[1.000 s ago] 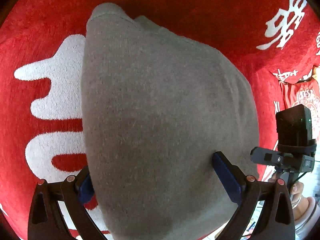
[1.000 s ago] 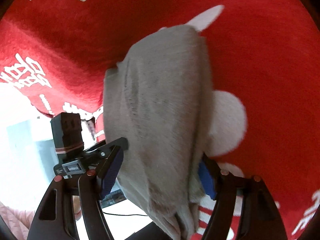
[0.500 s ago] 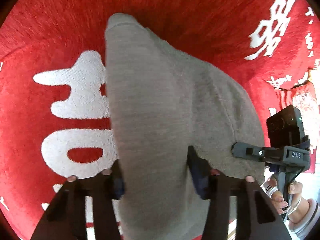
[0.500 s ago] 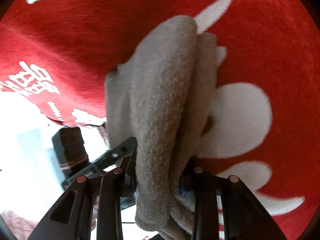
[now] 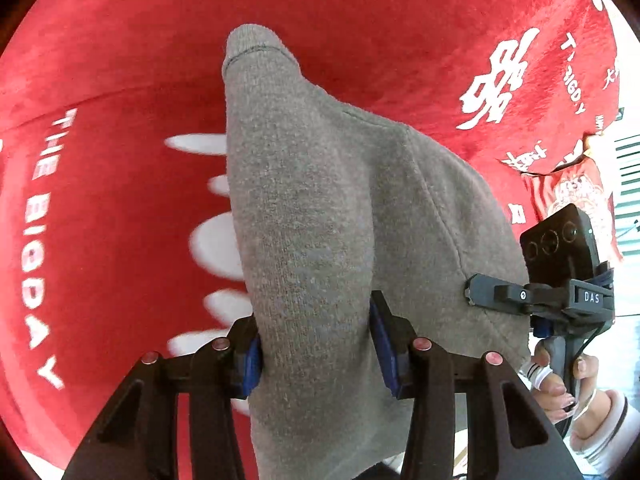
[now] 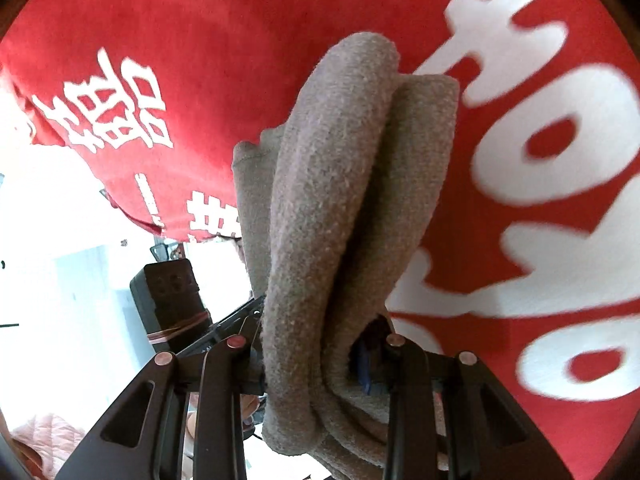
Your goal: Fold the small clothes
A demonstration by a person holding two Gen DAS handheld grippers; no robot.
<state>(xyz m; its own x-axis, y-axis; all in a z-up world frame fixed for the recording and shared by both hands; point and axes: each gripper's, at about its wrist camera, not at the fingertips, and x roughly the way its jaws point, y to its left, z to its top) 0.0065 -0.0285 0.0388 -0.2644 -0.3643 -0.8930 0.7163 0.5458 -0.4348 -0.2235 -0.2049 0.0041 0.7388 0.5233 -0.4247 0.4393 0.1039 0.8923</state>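
Grey garment point(image 5: 320, 208) pinched between left hand-held gripper point(image 5: 316, 344) pads

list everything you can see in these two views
grey garment: one, grey knit, bunched and gripped at two spots, hanging over the cloth
red cloth: one, red plush with white lettering, spread beneath everything
printed red item: one, red with pale pattern, at the cloth's far right edge in the left wrist view
left tongs: black with blue pads, closed on a fold of the garment
right tongs: black with blue pads, closed on a thick bunch of the garment
hand: one, on the right tongs' handle, white cuff
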